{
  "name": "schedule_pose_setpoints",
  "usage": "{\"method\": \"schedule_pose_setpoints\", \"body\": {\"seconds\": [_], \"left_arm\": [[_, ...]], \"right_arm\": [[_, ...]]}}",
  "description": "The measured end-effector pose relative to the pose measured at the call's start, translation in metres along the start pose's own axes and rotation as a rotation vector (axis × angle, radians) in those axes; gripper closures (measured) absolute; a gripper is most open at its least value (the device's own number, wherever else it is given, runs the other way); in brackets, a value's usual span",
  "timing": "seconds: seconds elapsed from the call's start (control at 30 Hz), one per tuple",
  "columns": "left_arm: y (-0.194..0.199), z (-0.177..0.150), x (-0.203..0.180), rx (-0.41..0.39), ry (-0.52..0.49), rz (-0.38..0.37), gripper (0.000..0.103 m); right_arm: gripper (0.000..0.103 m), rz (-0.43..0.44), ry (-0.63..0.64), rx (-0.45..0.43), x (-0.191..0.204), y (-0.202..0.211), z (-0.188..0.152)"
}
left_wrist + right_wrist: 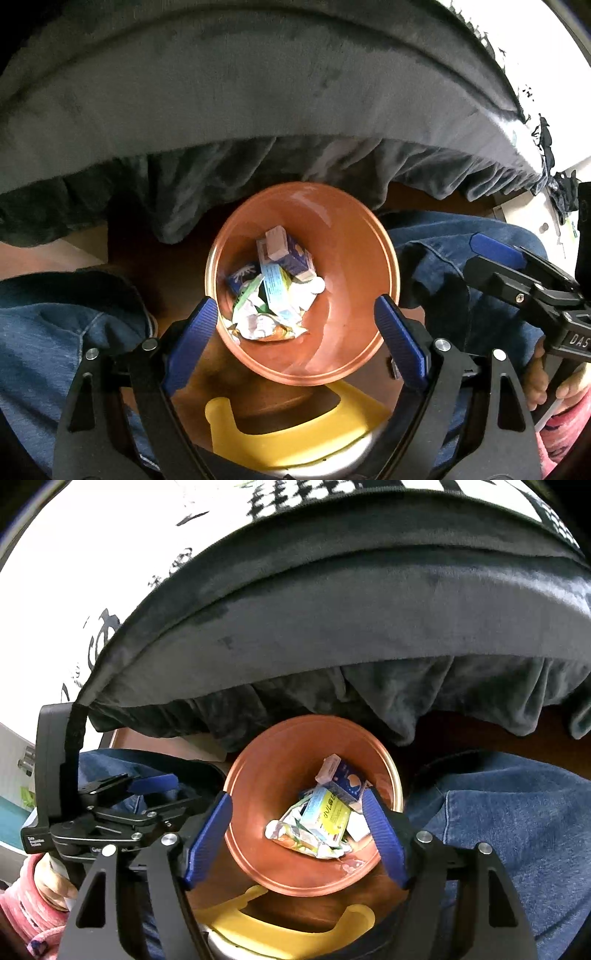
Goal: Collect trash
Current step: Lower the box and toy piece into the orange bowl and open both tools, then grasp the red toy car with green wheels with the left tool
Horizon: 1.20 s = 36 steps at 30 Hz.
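An orange-brown bin (343, 221) (273, 771) stands on the floor between a person's knees. At its bottom lies trash (273, 295) (321, 823): small cartons, a blue box, crumpled paper and wrappers. My left gripper (295, 325) hangs over the bin's near rim, pointing down, open, with nothing between its blue pads. My right gripper (297, 830) hangs over the same bin, also open and holding nothing. Each gripper shows at the edge of the other's view: the right gripper (495, 254) and the left gripper (147, 786).
A dark grey blanket (295, 110) (369, 635) drapes over the furniture edge just behind the bin. Legs in blue jeans (55, 325) (498, 830) flank the bin. A yellow plastic piece (295, 435) (295, 934) lies just below it. A pink sleeve (22, 901) shows at the lower left.
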<state>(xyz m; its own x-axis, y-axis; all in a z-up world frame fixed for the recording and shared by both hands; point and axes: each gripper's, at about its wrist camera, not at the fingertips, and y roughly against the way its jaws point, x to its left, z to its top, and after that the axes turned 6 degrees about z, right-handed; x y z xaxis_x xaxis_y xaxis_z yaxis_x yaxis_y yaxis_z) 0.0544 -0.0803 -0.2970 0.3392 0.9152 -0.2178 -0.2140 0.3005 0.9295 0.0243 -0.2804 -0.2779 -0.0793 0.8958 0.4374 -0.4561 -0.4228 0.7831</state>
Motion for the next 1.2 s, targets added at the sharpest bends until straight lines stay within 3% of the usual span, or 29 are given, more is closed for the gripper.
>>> {"method": "schedule_pose_setpoints", "body": {"seconds": [0.13,0.3,0.43,0.57,0.7,0.9,1.07,1.2], "left_arm": [[0.029,0.009,-0.001,-0.07,-0.013,0.002,0.019],[0.087,0.035,0.0,-0.224,-0.023,0.006,0.019],[0.136,0.074,0.008,-0.384,-0.017,0.038,0.01],[0.157,0.134,0.024,-0.456,0.026,0.055,0.01],[0.152,0.213,0.047,-0.476,0.135,0.051,0.01],[0.122,0.323,0.075,-0.429,0.265,0.071,0.01],[0.097,0.389,0.089,-0.382,0.316,0.107,0.01],[0.08,0.417,0.098,-0.342,0.372,0.142,0.01]], "right_arm": [[0.03,0.006,0.018,-0.051,0.008,0.018,0.009],[0.025,0.037,0.032,-0.171,0.018,0.053,0.03],[0.019,0.057,0.066,-0.254,0.025,0.073,0.044],[0.017,0.074,0.09,-0.294,0.031,0.078,0.054],[0.017,0.087,0.094,-0.284,0.032,0.071,0.064],[0.017,0.09,0.085,-0.252,0.023,0.059,0.08],[0.017,0.087,0.064,-0.235,0.009,0.049,0.098],[0.017,0.1,0.035,-0.226,0.001,0.042,0.111]]}}
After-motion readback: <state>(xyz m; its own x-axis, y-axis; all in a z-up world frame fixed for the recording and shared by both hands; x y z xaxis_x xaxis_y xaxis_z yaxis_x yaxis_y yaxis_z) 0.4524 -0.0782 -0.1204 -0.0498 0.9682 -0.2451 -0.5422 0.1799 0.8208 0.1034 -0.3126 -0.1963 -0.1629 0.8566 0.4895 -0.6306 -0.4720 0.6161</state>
